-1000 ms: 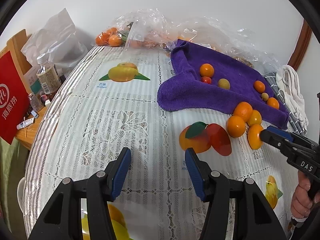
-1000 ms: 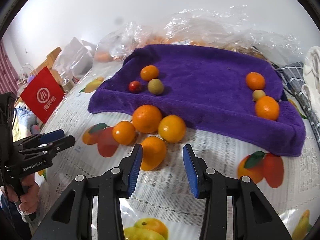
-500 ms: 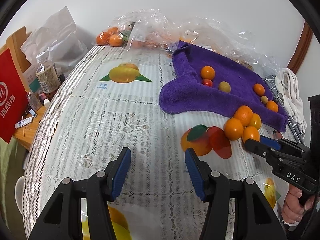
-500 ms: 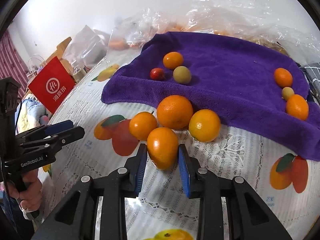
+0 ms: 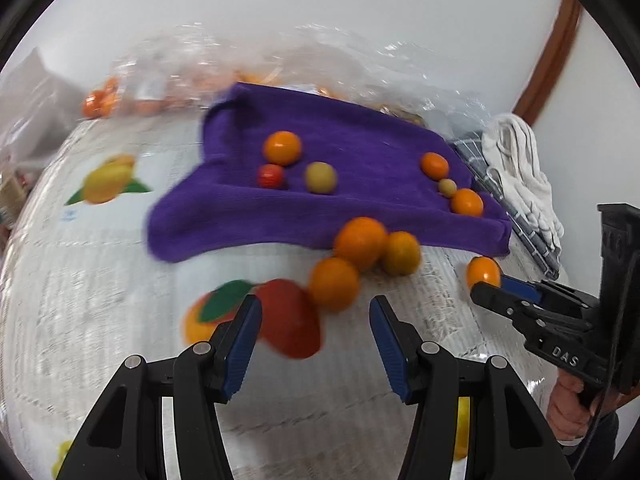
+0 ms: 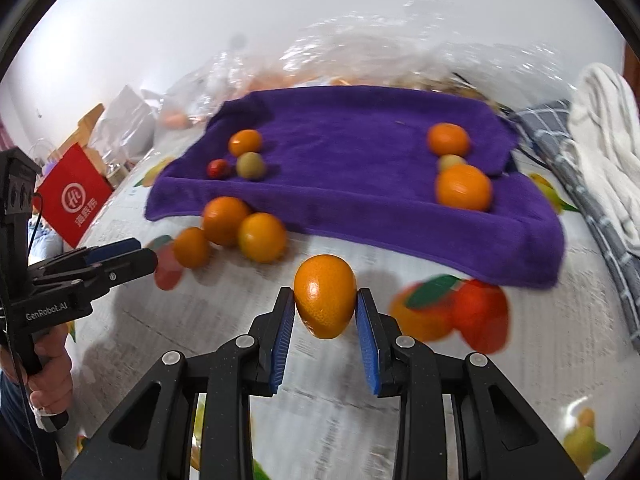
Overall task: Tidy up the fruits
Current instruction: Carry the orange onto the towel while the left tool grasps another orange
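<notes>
Right, left side first: my left gripper [image 5: 316, 344] is spread with nothing between its pads, hovering over the tabletop [image 5: 100, 320] just short of three loose oranges [image 5: 362, 242] clustered at the near hem of the purple towel [image 5: 360, 140]. On the towel, left group is an orange, a red tomato [image 5: 271, 176] and a greenish fruit [image 5: 320, 177]; right group is two oranges with a small green one between them. Further right, my right gripper [image 6: 325, 312] is clamped on an orange [image 6: 325, 296], pads on both flanks, fruit lifted clear of the tabletop, in front of the towel's near edge.

Risks, as I judge them: grip sits low on a smooth round fruit, so a quick swing could squirt it out forward, and it would roll into the loose cluster or off the tabletop. Squeezing harder could bruise the peel. Setting it down near the right group may nudge those three, since the towel is soft and they roll easily. Left gripper reaching in now could knock the cluster apart.
</notes>
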